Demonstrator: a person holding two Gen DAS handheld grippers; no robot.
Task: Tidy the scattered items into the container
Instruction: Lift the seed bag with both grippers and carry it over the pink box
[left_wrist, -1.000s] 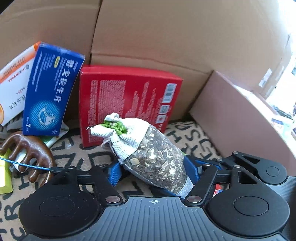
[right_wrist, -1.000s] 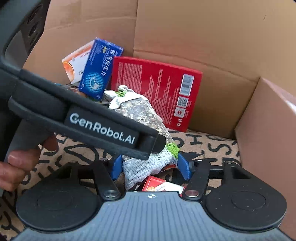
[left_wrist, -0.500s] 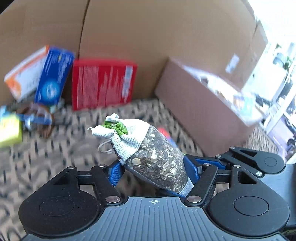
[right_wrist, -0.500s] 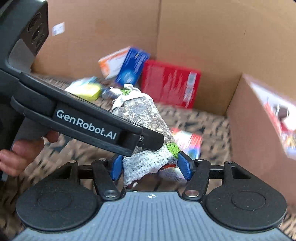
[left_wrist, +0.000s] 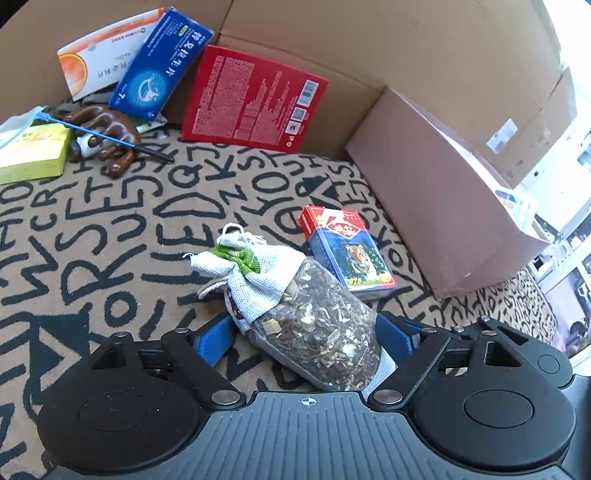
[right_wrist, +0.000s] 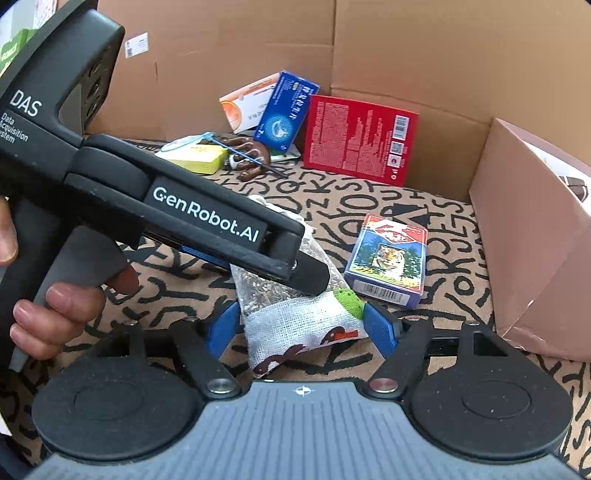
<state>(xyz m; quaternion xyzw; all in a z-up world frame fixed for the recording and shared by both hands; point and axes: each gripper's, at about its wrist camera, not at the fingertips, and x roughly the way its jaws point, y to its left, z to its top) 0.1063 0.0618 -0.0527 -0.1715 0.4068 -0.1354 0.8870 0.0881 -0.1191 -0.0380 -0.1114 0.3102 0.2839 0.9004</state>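
Observation:
A herb sachet (left_wrist: 295, 314) of white mesh and clear film, tied with a green band, lies between the blue fingers of both grippers. My left gripper (left_wrist: 306, 336) has its jaws spread a little wider than the sachet. My right gripper (right_wrist: 301, 326) stands at the sachet's cloth end (right_wrist: 295, 328), jaws just wider than it. The sachet seems to rest on the patterned mat (left_wrist: 110, 240). The pink-brown open box (left_wrist: 443, 206) stands to the right. The left gripper's body (right_wrist: 166, 206) hides the sachet's top in the right wrist view.
A tiger-print card pack (left_wrist: 347, 251) lies beside the sachet. At the back stand a red box (left_wrist: 251, 99), a blue box (left_wrist: 159, 66) and an orange-white box (left_wrist: 99, 55). A brown wooden comb (left_wrist: 107, 129) and a yellow pad (left_wrist: 33, 155) lie at the left. Cardboard walls surround the mat.
Both grippers pulled back and down from the back wall with the sachet. Their jaws have widened, and the sachet now lies lower, near the mat.

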